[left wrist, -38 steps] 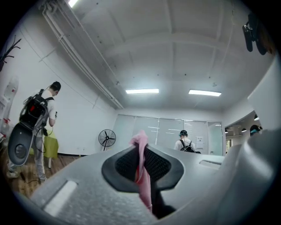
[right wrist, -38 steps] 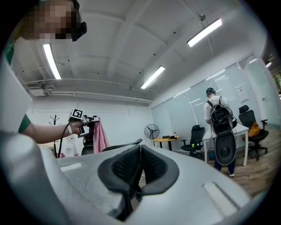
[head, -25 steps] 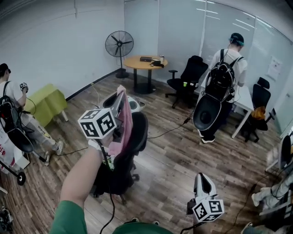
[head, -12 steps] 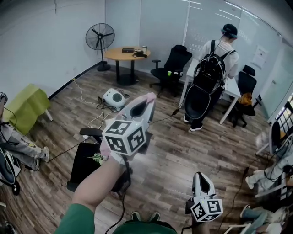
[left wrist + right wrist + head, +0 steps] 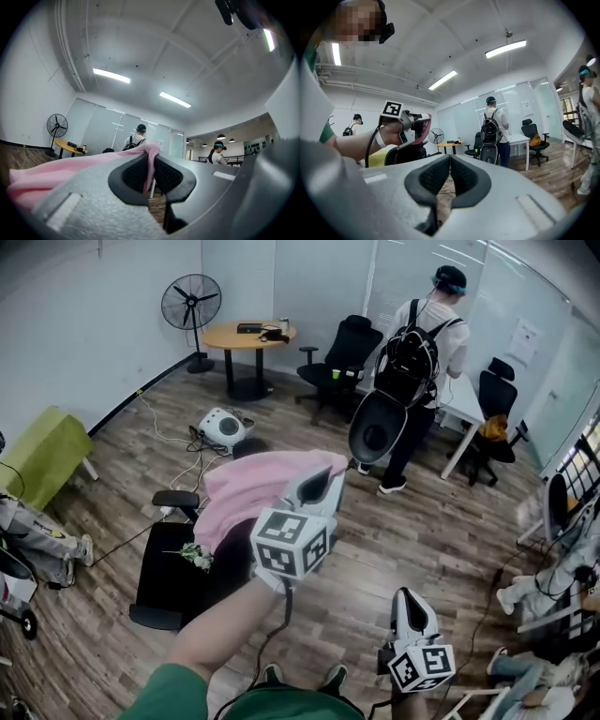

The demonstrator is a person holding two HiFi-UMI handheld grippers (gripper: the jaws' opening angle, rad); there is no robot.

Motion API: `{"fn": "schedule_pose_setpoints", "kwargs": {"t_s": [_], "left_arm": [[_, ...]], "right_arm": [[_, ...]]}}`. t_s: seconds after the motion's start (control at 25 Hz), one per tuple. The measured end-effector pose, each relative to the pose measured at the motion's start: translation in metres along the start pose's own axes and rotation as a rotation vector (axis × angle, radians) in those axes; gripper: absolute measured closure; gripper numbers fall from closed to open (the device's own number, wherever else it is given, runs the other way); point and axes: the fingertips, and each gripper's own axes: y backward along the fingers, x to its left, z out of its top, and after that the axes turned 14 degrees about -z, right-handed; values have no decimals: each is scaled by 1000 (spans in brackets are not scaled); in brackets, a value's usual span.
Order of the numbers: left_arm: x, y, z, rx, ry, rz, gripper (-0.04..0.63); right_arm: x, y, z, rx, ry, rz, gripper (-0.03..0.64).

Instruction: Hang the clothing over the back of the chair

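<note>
The pink clothing (image 5: pixel 251 495) spreads wide over the top of the black office chair (image 5: pixel 172 566) and hides its backrest's upper edge. My left gripper (image 5: pixel 319 482) is to the right of the chair, shut on the cloth's right end. In the left gripper view a fold of pink clothing (image 5: pixel 28 180) runs from the left and is pinched between the pads of the left gripper (image 5: pixel 150 174). My right gripper (image 5: pixel 412 610) hangs low at the lower right, shut and holding nothing. In the right gripper view the right gripper (image 5: pixel 450 169) looks past its touching pads at the left gripper (image 5: pixel 411 130).
A person with a backpack (image 5: pixel 412 343) stands by a white desk (image 5: pixel 461 407) at the back right. A round wooden table (image 5: pixel 248 334) and a fan (image 5: pixel 184 304) stand at the back. A white device (image 5: pixel 222 426) with cables lies on the floor behind the chair. A green seat (image 5: pixel 37 457) is at the left.
My left gripper has swung right and downward with the pink clothing, which now lies spread across the chair's top instead of hanging bunched. The right gripper has barely moved.
</note>
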Motion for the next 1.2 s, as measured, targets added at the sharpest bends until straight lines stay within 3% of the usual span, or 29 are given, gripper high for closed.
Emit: {"fn": "schedule_pose_setpoints", "kwargs": {"t_s": [0.28, 0.64, 0.92, 1.2], "left_arm": [[-21, 3, -85, 92, -52, 98, 569], [-25, 13, -149, 213, -107, 245, 569], [-21, 34, -170, 260, -102, 345, 569], [-25, 64, -178, 227, -110, 464, 560]], "right_arm": [[-50, 11, 1, -14, -9, 22, 611], [-87, -2, 3, 4, -28, 93, 611], [-91, -19, 1, 29, -19, 172, 611], [-83, -34, 2, 33, 11, 268, 611]]}}
